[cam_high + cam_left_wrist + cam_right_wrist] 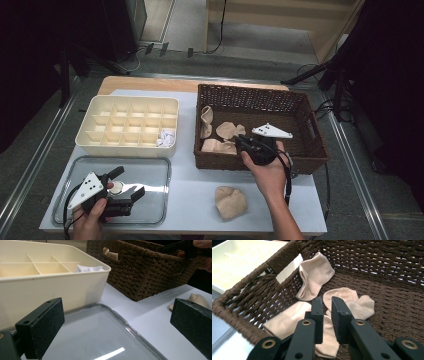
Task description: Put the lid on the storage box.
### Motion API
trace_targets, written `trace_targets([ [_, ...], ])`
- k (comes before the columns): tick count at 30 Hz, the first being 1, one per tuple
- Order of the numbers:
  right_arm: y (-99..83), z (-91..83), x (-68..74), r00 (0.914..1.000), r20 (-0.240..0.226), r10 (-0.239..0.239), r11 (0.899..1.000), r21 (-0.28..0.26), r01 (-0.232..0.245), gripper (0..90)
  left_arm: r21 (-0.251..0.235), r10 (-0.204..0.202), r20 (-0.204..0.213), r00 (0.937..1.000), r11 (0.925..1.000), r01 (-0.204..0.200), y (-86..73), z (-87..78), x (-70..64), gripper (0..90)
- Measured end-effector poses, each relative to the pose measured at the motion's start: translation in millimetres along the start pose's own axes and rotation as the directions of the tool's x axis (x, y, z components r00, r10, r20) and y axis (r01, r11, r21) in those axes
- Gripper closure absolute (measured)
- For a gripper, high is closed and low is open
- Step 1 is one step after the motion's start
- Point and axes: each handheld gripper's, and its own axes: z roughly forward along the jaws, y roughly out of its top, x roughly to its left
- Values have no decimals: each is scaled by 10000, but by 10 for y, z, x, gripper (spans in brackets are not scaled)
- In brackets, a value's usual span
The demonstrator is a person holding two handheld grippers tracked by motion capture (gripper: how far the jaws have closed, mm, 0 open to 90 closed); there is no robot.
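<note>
A brown wicker basket point(250, 95) point(387, 260) holds three beige socks: one leans on the left wall point(206, 120) point(314, 275), one lies in the middle point(230, 130) point(359, 306), and one lies by the front wall point(215, 146) point(284, 322). My right gripper point(238, 140) point(327, 301) hovers just above the front socks, jaws nearly together with nothing between them. My left gripper point(129, 182) point(116, 322) is held wide open and empty over a clear tray point(150, 170) point(100, 335). A bundled beige sock point(231, 201) point(200, 300) lies on the table in front of the basket.
A cream divider box point(100, 107) point(50, 287) stands left of the basket, with a white rolled item point(166, 137) point(88, 269) in its near right compartment. A small pale round thing point(117, 187) sits in the clear tray. The basket's point(145, 272) front wall rises under my right hand.
</note>
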Motion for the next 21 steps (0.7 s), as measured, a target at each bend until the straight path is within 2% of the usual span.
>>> trace_targets([
  [3, 31, 22, -15, 10000, 36, 18, 10000, 25, -18, 809, 24, -6, -42, 10000, 10000, 6, 0, -8, 4, 0],
  [12, 149, 165, -69, 9994, 270, 217, 9980, 583, -232, 815, -38, -33, -71, 10000, 10000, 33, 1, -13, 22, 0],
  [13, 174, 202, -89, 9981, 514, 343, 9961, 792, -383, 833, -34, -54, -87, 9999, 10000, 53, 2, -16, 25, 0],
  [15, 198, 231, -102, 9969, 654, 447, 9927, 1087, -516, 848, -58, -82, -84, 9999, 9999, 82, 4, -19, 30, 0],
  [19, 253, 271, -107, 9933, 1071, 435, 9844, 1651, -609, 863, -84, -90, -104, 9999, 9999, 89, 10, -22, 39, 0],
  [21, 276, 277, -107, 9916, 1225, 408, 9834, 1709, -615, 867, -96, -101, -87, 9999, 9999, 100, 11, -21, 40, 0],
])
